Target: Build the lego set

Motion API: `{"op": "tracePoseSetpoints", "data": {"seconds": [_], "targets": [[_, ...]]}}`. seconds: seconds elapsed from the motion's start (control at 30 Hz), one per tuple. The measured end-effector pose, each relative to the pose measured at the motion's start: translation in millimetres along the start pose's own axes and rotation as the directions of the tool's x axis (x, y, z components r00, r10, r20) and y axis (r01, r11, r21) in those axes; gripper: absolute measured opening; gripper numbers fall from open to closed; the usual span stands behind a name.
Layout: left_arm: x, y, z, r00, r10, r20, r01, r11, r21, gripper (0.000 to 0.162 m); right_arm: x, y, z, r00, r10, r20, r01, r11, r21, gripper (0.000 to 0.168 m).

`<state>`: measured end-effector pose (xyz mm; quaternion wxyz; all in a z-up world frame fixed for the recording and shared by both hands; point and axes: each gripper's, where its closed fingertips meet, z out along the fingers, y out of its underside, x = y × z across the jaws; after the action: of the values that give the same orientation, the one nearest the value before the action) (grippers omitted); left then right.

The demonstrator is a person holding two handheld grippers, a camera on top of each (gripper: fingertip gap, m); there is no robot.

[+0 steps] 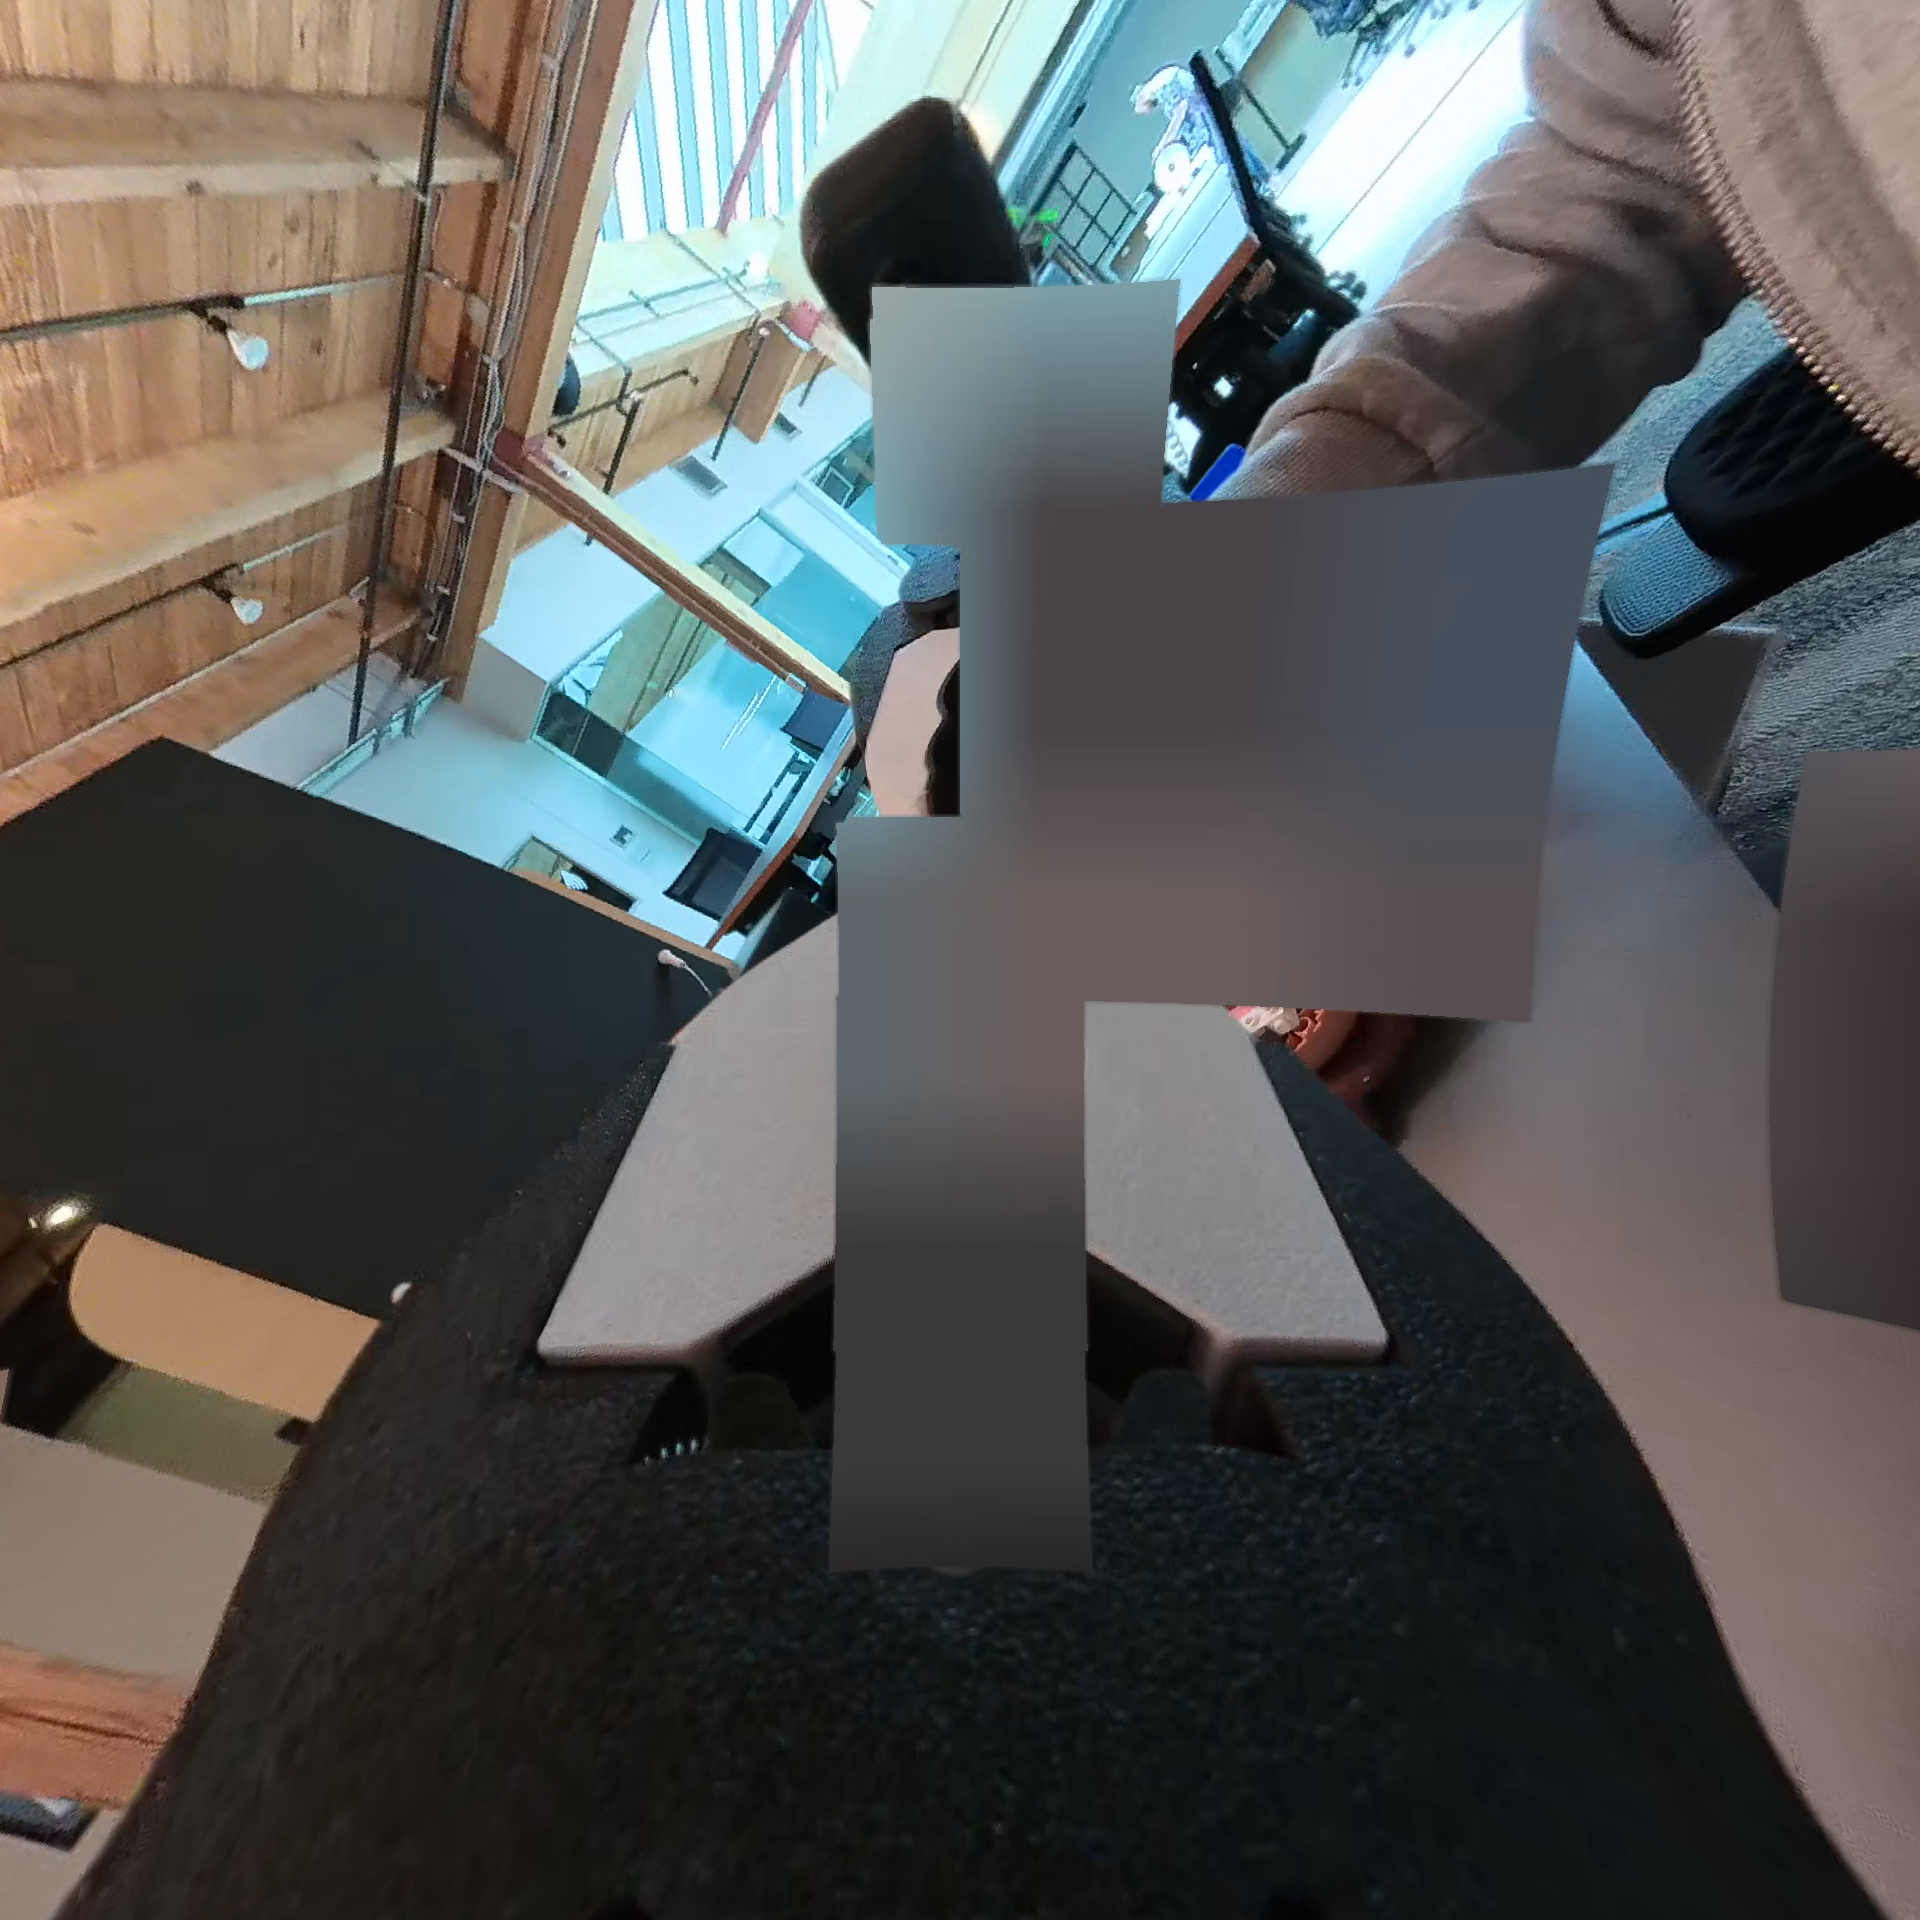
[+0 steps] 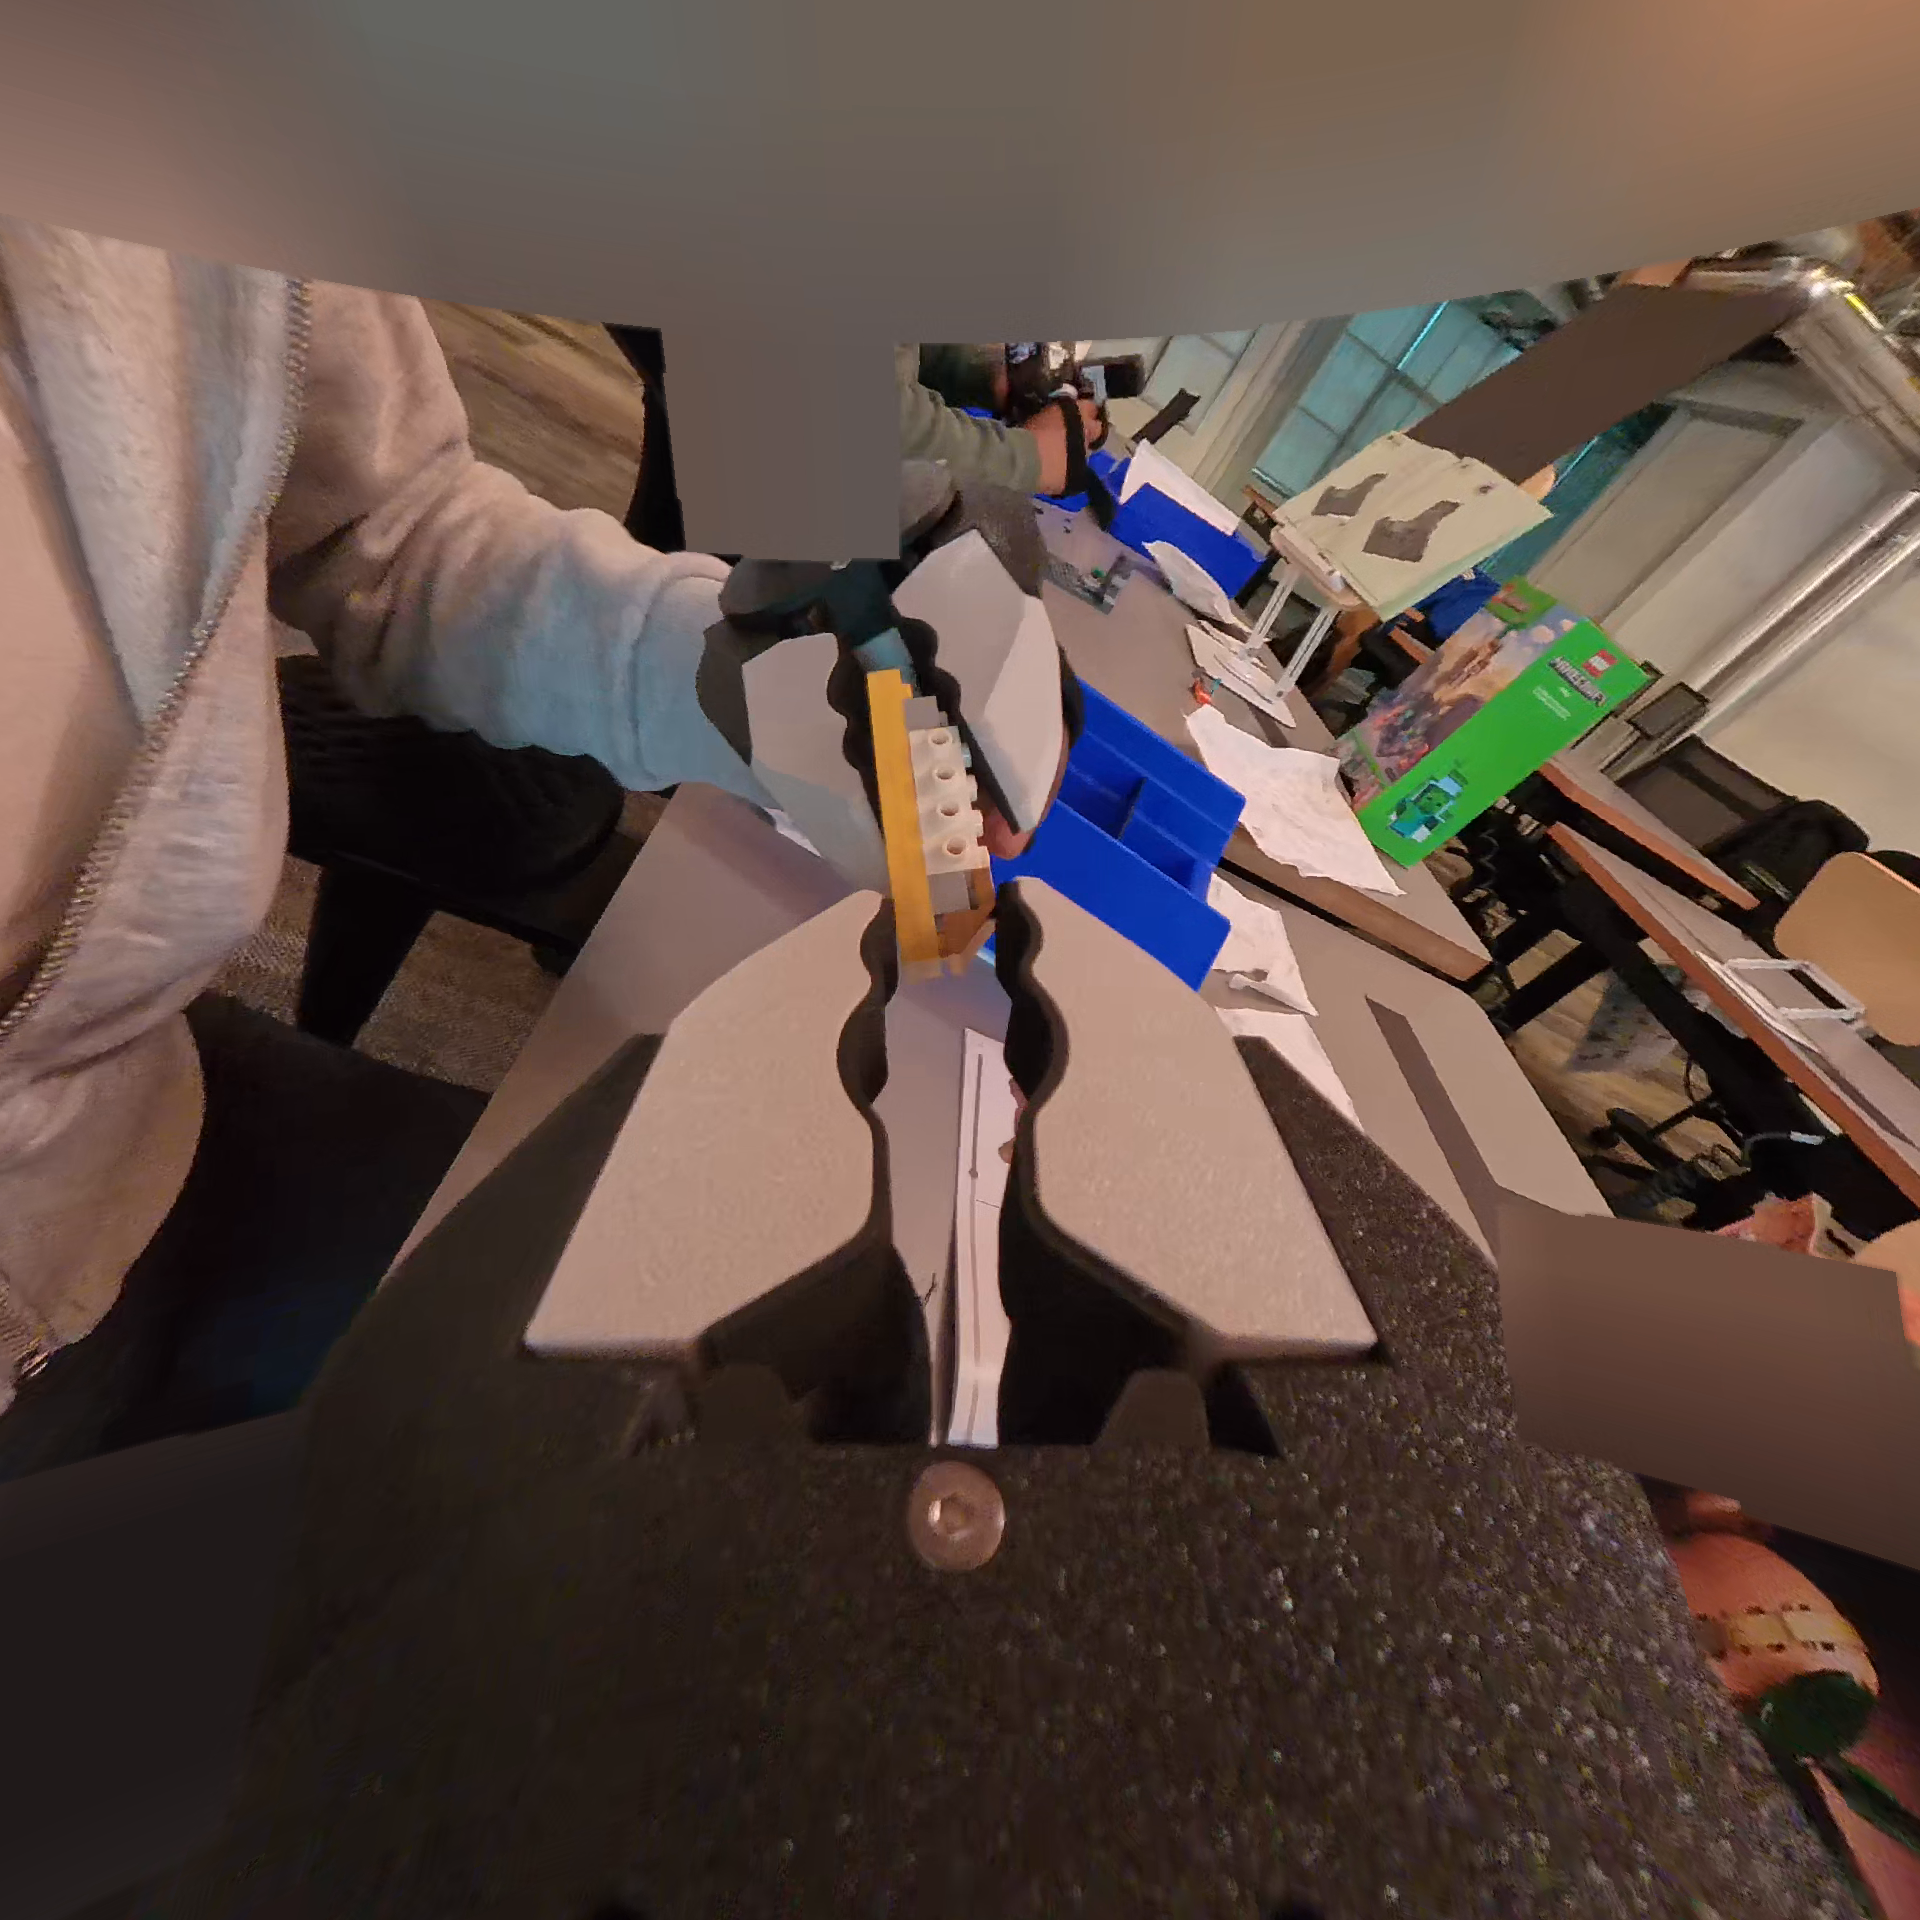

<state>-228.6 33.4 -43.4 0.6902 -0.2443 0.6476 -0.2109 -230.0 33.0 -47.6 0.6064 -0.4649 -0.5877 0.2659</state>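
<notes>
- Lego assembly (image 2: 928, 831), a long yellow plate with white studded bricks, grey pieces and a brown piece stacked on one face, hangs in the air above the grey table (image 2: 717, 862), standing nearly on end.
- In the right wrist view, the left gripper (image 2: 914, 748) reaches in from the far side and is clamped on the upper part of the assembly, one finger against the yellow plate and the other against the white bricks.
- Right gripper (image 2: 940, 935) sits at the assembly's lower end; its wavy black pads (image 2: 1029, 997) stand a little apart, and the yellow plate's bottom tip and the brown piece lie in the gap. Whether the pads actually press on the bricks, I cannot tell.
- A grey fleece sleeve (image 2: 468, 613) runs to the left gripper.
- Blue sorting bin (image 2: 1132, 831) stands on the table just behind the assembly, with loose white paper sheets (image 2: 1288, 800) beside it.
- A green lego box (image 2: 1496, 717) lies farther back on the table.
- A printed white sheet (image 2: 982, 1195) lies flat on the table under the right gripper.
- In the left wrist view, a mosaic patch covers the gap between the fingers (image 1: 707, 1174), so that view shows only their grey outer faces, tilted up toward a wooden ceiling (image 1: 208, 312).
</notes>
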Motion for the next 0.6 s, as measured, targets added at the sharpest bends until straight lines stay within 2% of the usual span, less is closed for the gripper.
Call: {"op": "tracePoseSetpoints", "data": {"seconds": [0.37,0.47,0.57,0.6], "targets": [[-5.4,-13.1,-0.1,0.990,0.136,0.029,-0.136,0.990,0.024,0.021,-1.4,-10.9,-0.9,0.998,0.015,0.057,-0.015,1.000,0.001,0.016],[-10.8,-13.8,0.9,0.991,0.114,0.070,-0.116,0.993,0.021,0.021,4.3,-14.5,-2.5,1.000,0.012,0.010,-0.012,1.000,0.023,0.015],[-16.8,-5.4,3.4,0.991,0.058,0.117,-0.055,0.998,-0.026,0.023,10.5,-12.1,-4.0,0.997,-0.057,-0.049,0.056,0.998,-0.026,0.015],[-19.2,-2.2,3.0,0.991,0.033,0.131,-0.027,0.999,-0.044,0.028,12.1,-11.2,-4.5,0.996,-0.071,-0.062,0.068,0.997,-0.047,0.015]]}}
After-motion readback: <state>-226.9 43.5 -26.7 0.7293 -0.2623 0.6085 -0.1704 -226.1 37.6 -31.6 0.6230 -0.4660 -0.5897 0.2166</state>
